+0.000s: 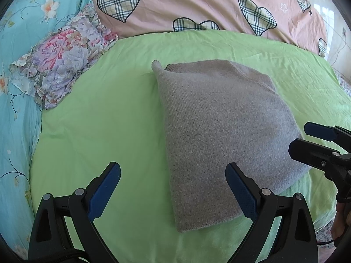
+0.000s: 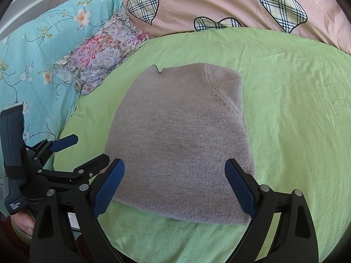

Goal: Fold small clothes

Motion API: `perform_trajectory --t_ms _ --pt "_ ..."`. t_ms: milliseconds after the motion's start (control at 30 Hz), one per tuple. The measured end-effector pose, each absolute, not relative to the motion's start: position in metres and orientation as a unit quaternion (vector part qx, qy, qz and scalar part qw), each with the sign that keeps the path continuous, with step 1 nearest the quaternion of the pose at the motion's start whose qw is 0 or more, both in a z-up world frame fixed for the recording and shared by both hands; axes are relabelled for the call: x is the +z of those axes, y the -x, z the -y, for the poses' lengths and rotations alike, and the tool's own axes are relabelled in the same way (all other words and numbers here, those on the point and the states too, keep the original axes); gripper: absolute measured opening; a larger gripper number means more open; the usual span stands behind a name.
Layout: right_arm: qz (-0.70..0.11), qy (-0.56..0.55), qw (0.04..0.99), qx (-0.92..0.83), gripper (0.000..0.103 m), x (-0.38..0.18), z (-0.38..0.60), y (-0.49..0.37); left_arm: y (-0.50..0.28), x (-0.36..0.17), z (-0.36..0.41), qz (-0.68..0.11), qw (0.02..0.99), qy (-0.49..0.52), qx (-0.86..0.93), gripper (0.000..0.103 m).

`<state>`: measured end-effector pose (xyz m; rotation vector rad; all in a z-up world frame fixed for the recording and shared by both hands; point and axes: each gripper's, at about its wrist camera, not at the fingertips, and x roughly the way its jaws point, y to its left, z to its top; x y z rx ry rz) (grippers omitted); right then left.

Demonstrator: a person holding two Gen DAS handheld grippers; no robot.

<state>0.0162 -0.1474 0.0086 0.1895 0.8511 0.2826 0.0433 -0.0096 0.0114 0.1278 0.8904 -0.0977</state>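
A grey knitted garment [image 1: 223, 135] lies folded into a compact block on the green sheet [image 1: 98, 120]; it fills the middle of the right wrist view [image 2: 182, 140]. My left gripper [image 1: 173, 188] is open and empty, held over the garment's near left corner. My right gripper [image 2: 175, 186] is open and empty above the garment's near edge. The right gripper also shows at the right edge of the left wrist view [image 1: 307, 140], and the left gripper shows at the left of the right wrist view [image 2: 85, 151].
A floral ruffled pillow [image 1: 59, 61] lies at the far left of the green sheet. A pink quilt with plaid hearts [image 1: 197, 4] runs along the back. A turquoise flowered cover [image 1: 19, 32] lies to the left.
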Motion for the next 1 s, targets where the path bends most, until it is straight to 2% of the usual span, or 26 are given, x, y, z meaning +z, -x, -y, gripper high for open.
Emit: perform_trajectory --t_ms 1000 --pt "-0.404 -0.093 0.901 0.127 0.093 0.009 0.152 -0.033 -0.061 0.013 -0.004 -0.429 0.902 -0.039 -0.031 0.097"
